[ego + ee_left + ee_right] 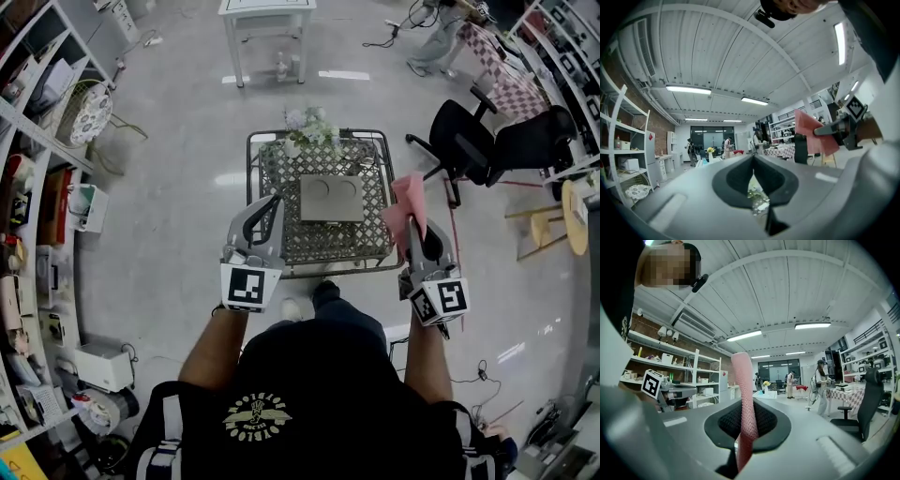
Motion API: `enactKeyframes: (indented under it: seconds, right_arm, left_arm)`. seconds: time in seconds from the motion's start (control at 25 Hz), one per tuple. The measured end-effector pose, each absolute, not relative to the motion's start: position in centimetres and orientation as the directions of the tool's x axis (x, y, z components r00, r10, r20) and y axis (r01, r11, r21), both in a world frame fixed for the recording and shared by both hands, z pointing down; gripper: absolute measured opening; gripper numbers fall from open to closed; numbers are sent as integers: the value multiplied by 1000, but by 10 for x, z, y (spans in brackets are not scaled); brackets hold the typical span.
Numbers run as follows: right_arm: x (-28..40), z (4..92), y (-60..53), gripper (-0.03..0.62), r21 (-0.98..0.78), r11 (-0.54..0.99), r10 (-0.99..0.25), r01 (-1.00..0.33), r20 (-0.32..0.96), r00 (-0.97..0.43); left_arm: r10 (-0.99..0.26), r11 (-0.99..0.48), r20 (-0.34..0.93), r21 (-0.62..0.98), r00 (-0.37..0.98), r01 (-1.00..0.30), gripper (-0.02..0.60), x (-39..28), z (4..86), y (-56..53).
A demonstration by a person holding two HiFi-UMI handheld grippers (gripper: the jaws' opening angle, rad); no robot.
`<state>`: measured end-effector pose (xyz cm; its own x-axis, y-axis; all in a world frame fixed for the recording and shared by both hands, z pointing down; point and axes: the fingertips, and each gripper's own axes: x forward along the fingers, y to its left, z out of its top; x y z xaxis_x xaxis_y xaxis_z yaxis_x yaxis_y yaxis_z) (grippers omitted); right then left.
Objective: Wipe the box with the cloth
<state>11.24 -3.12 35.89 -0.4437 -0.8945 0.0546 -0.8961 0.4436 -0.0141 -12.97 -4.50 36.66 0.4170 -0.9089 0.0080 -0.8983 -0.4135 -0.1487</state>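
A grey box (331,198) with two round dents in its lid lies on a small lattice-topped table (370,230) in front of me. My right gripper (418,228) is held above the table's right edge, shut on a pink cloth (407,207) that stands up from the jaws. In the right gripper view the cloth (743,394) rises as a strip between the jaws of that gripper (742,425). My left gripper (271,204) hovers over the table's left edge, its jaws shut with nothing in them (753,161). Both grippers are above the box and apart from it.
White flowers (313,127) sit at the table's far edge. Shelving (37,187) runs along the left. A black office chair (469,141) and a wooden stool (548,227) stand to the right. A white table (267,23) is farther back. People stand far off in the room (820,385).
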Motion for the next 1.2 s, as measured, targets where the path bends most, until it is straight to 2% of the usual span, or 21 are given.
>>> enactKeyframes:
  seconds: [0.36,0.76,1.2]
  right_arm:
    - [97,368,-74,17,-62,510,-857,-858,51,-513]
    - [87,422,-144,17,-76,571,-802,-817,163,-575]
    - [50,516,-204,17,-138,687,-648,-713,328,-688]
  left_arm:
    - [-927,-376,46,-128,373,-918,0,-138,376,-76]
    - [-935,-342,129,-76,331,-937,0,-136,416,-130]
    - [-924,-293,261,-11,280,-956,0,-129,493,-183]
